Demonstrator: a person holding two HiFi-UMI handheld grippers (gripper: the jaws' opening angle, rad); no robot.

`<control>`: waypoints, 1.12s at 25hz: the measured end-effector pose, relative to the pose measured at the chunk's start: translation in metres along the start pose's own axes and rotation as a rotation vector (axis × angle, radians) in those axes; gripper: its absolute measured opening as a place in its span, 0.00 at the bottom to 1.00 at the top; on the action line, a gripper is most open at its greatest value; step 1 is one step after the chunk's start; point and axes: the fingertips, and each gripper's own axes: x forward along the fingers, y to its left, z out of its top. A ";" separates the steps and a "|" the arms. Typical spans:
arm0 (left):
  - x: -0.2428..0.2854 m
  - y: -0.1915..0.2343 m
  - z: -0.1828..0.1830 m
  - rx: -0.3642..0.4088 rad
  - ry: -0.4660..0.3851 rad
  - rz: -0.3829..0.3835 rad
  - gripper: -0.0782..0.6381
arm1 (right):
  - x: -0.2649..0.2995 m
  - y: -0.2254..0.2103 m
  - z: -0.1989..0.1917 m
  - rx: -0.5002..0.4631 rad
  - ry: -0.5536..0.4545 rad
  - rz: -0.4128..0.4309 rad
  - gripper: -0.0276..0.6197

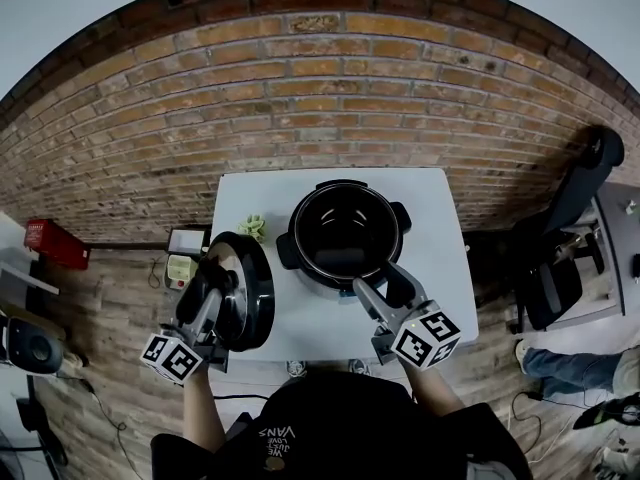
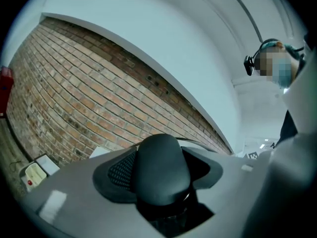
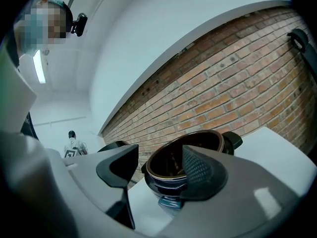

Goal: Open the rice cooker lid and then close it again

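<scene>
The black rice cooker (image 1: 345,233) stands open on the white table (image 1: 440,268), and its dark inner pot shows empty. Its round lid (image 1: 255,303) is off the pot, held tilted over the table's left front edge. My left gripper (image 1: 220,283) is shut on the lid's black knob (image 2: 161,170), which fills the gap between the jaws in the left gripper view. My right gripper (image 1: 380,283) stands open just in front of the cooker (image 3: 185,157), nothing between its fingers.
A small green object (image 1: 252,227) lies on the table left of the cooker. A brick wall runs behind the table. A small device (image 1: 181,268) and a red box (image 1: 55,240) sit left on the floor. A black office chair (image 1: 560,248) stands right.
</scene>
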 end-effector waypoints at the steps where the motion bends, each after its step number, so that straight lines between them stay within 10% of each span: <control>1: -0.003 0.002 -0.002 -0.007 0.000 0.004 0.50 | 0.000 0.001 -0.001 0.002 0.002 -0.001 0.47; 16: 0.044 -0.025 0.027 0.097 0.024 -0.118 0.50 | -0.015 -0.004 0.004 0.031 -0.053 -0.058 0.47; 28: 0.148 -0.102 0.054 0.393 0.150 -0.358 0.50 | -0.054 -0.033 0.003 0.083 -0.129 -0.195 0.47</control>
